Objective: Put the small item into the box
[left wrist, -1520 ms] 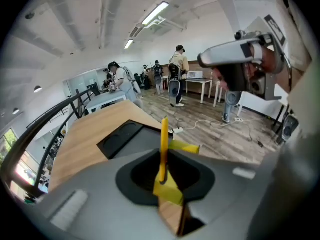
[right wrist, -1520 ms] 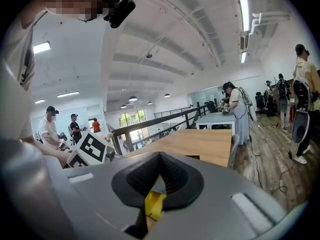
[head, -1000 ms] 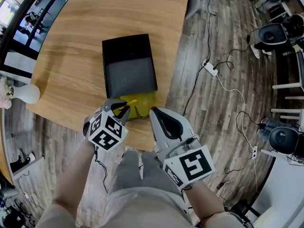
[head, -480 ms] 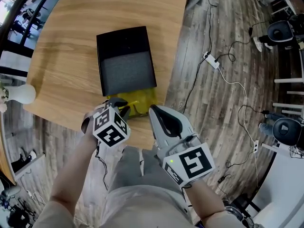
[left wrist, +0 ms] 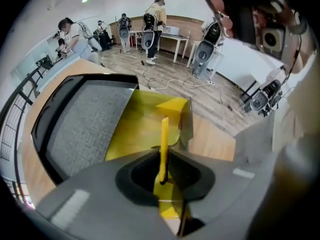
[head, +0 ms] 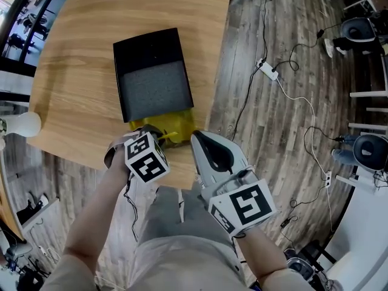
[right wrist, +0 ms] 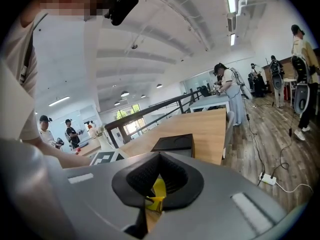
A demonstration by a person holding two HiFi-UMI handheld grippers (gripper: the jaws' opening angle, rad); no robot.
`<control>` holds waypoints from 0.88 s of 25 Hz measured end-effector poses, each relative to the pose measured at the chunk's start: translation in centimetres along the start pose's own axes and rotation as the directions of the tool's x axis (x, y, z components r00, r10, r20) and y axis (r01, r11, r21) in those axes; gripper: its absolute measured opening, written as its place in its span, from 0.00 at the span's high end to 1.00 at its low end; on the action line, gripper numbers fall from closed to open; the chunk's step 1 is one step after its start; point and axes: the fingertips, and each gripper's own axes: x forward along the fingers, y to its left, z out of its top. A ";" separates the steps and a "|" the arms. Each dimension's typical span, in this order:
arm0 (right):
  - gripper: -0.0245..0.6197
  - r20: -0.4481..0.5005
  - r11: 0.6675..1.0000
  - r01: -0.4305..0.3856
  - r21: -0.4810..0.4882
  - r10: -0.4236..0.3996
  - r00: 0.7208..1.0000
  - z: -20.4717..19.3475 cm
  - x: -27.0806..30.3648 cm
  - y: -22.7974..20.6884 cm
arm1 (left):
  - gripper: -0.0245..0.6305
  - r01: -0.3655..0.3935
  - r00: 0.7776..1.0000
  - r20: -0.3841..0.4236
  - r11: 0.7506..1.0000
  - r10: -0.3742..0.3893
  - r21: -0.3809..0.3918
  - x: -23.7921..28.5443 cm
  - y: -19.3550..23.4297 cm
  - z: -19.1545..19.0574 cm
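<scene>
A black box (head: 151, 71) with a grey foam floor lies open on the wooden table (head: 79, 35). Against its near end lies a translucent yellow bag (head: 176, 126). My left gripper (head: 156, 139) is shut on a thin upright edge of that bag (left wrist: 145, 119), just in front of the box (left wrist: 80, 129). At the bag's right edge sits my right gripper (head: 197, 139), its jaws shut. In the right gripper view the bag (right wrist: 158, 189) shows through the hollow between the pads; whether they pinch it is unclear. The box (right wrist: 172, 143) is beyond.
The table's near edge runs just under both grippers, with the person's legs below it. A white rounded vase (head: 24, 125) stands at the table's left corner. Cables and a power strip (head: 267, 70) lie on the plank floor to the right. People (left wrist: 150, 24) stand far off.
My left gripper has shifted slightly right along the box's near end, still holding the yellow edge. The right gripper has kept its place at the bag's right side.
</scene>
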 end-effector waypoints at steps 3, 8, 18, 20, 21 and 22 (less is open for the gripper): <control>0.96 -0.002 1.000 0.006 0.009 -0.006 1.000 -0.4 -0.1 -0.5 | 0.89 0.022 0.999 -0.044 1.000 -0.022 0.018 0.6 0.1 -0.1; 0.96 -0.007 1.000 0.014 0.020 -0.014 1.000 -0.9 -0.4 -1.1 | 0.89 0.034 0.997 -0.073 0.998 -0.030 0.044 1.0 -0.1 0.2; 0.96 -0.004 0.999 0.026 0.038 -0.026 1.000 -1.8 -0.5 -2.1 | 0.88 0.063 0.989 -0.139 0.997 -0.056 0.049 2.5 0.2 -0.4; 0.96 -0.006 0.999 0.028 0.040 -0.028 1.000 -2.0 -0.5 -2.2 | 0.88 0.068 0.989 -0.133 0.997 -0.062 0.041 2.4 0.2 -0.3; 0.96 -0.007 0.999 0.029 0.040 -0.028 1.000 -2.1 -0.5 -2.2 | 0.88 0.068 0.990 -0.130 0.997 -0.062 0.039 2.4 0.2 -0.3; 0.96 -0.008 0.999 0.029 0.040 -0.029 1.000 -2.2 -0.5 -2.1 | 0.88 0.066 0.990 -0.129 0.997 -0.060 0.037 2.4 0.3 -0.3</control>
